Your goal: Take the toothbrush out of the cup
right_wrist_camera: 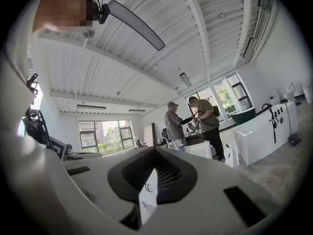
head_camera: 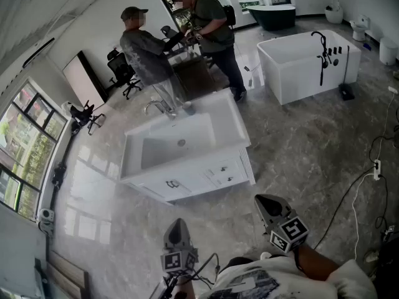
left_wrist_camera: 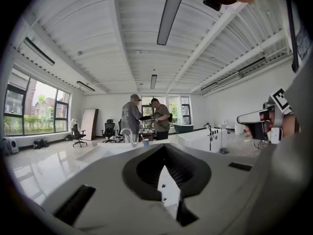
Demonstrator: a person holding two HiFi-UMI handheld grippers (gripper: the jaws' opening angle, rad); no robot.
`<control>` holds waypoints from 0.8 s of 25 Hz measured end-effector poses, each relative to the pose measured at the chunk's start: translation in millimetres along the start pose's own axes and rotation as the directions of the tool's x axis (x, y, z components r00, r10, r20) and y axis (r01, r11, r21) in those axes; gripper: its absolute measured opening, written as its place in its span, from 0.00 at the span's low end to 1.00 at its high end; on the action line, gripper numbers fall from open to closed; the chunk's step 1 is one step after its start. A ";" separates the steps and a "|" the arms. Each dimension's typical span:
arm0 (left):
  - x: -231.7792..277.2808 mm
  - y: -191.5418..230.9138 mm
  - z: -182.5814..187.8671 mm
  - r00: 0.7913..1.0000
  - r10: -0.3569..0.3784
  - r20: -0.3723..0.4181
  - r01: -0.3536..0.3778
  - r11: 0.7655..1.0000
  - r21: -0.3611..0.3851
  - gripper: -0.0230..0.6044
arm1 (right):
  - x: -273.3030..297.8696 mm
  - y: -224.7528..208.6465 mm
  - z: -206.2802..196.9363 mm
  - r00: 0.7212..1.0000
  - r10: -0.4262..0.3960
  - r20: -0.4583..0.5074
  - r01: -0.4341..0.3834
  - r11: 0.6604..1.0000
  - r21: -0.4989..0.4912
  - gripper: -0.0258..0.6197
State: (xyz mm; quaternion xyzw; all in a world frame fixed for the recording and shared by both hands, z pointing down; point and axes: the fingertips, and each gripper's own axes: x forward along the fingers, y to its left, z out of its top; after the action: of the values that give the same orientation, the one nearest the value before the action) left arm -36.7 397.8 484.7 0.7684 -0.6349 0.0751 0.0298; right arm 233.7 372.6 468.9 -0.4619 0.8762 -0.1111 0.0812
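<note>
Both the left hand-held gripper (head_camera: 177, 225) and the right hand-held gripper (head_camera: 262, 200) were pressed together and empty, low near my body and well apart from the table (head_camera: 229, 122) with the sink. The cup (head_camera: 189, 109) stood at its far edge beside the tap (head_camera: 161, 106); the toothbrush was too small for me to make out. I judged that a reach across could tip the cup off the back or clip the tap. Two people (head_camera: 149, 52) stood just behind. Bare floor (head_camera: 293, 161) lay ahead, with cables (head_camera: 349, 198) to the right.
</note>
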 end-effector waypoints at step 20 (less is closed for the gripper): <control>234.9 129.9 14.9 0.992 -0.125 0.007 0.125 0.992 0.010 0.07 | 216.2 -55.1 -6.4 0.992 -0.123 -0.012 0.123 0.992 -0.027 0.04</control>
State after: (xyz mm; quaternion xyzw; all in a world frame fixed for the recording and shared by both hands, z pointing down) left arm -120.0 142.6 499.5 0.8070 -0.5854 0.0731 0.0282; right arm 154.6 164.2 481.4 -0.5153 0.8480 -0.1075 0.0620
